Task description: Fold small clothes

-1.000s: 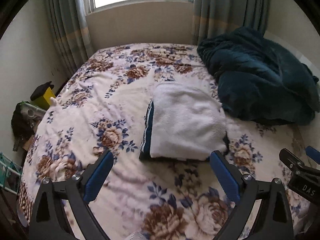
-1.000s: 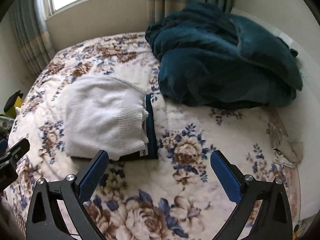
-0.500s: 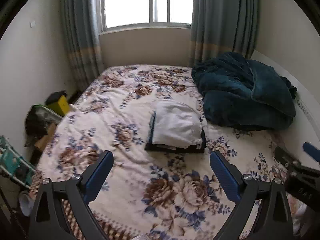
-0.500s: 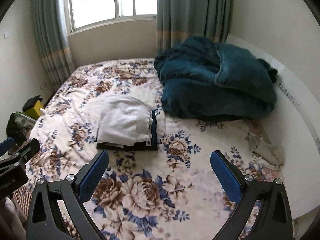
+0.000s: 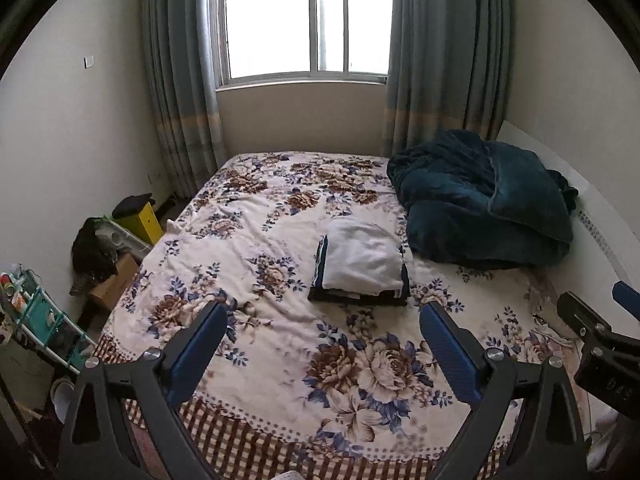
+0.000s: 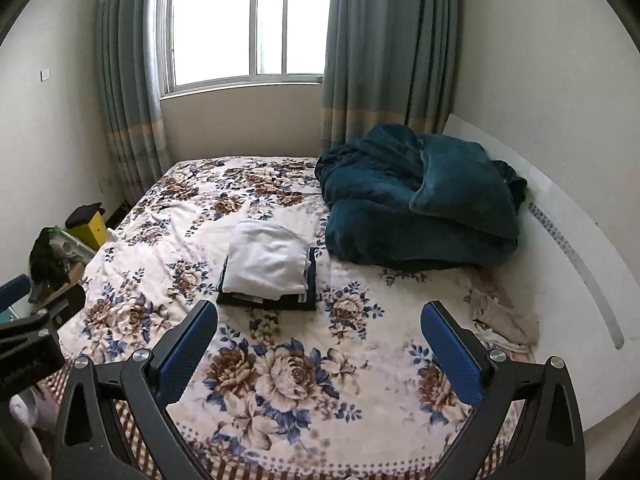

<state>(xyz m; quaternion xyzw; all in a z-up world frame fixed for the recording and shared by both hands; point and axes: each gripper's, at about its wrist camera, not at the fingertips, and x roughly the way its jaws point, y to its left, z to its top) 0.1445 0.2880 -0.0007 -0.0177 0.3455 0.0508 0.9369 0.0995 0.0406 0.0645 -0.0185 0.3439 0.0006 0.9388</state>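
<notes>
A folded white knit garment (image 5: 362, 258) lies on top of a stack of folded dark clothes (image 5: 358, 298) in the middle of the flowered bed (image 5: 248, 248). The stack also shows in the right wrist view (image 6: 268, 260). My left gripper (image 5: 322, 344) is open and empty, held back over the foot of the bed, well away from the stack. My right gripper (image 6: 318, 340) is open and empty too, at about the same distance. The right gripper's body shows at the right edge of the left wrist view (image 5: 600, 340).
A heaped dark teal blanket (image 5: 484, 204) lies at the bed's right against a white headboard (image 6: 568, 240). A small crumpled cloth (image 6: 504, 320) lies near the right edge. Boxes, a yellow bin (image 5: 142, 220) and a teal rack (image 5: 44, 324) stand on the floor at left.
Both grippers have pulled far back from the stack toward the foot of the bed and tilted up, so the window and walls now show. Both stay open and empty.
</notes>
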